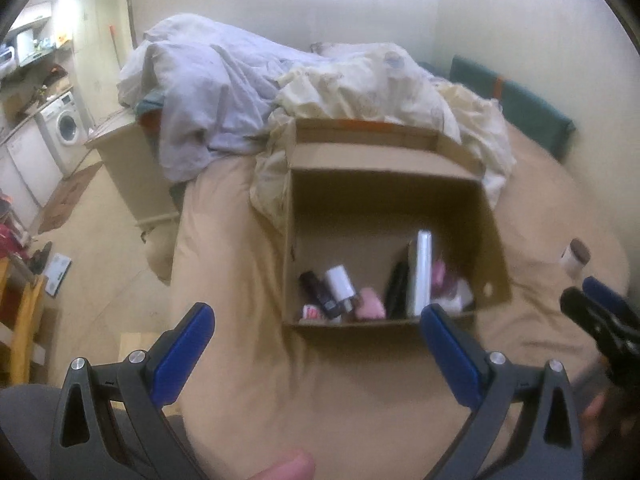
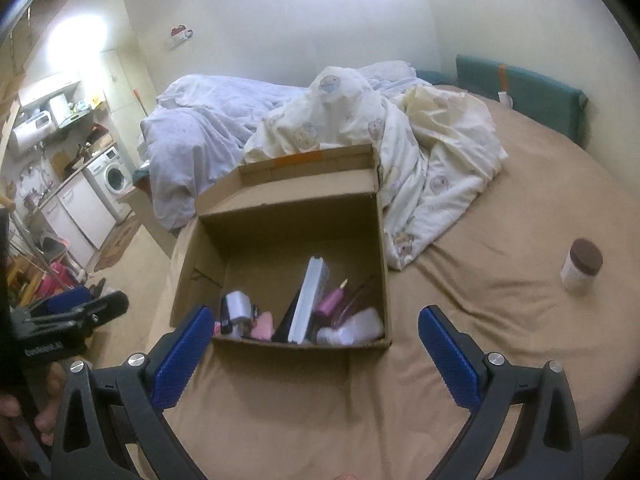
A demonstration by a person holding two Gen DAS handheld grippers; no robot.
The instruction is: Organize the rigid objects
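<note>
Cardboard box (image 2: 288, 216) on the bed (image 2: 500, 300), partly filled.
Your left gripper (image 1: 318, 320) and right gripper (image 2: 314, 322) had jaws released; a jar (image 2: 581, 266) stood well apart.

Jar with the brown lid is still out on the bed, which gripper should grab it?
Right. The jar stands on the sheet right of the box, on the right gripper side. The left gripper faces the box. Both are open and empty.
</note>
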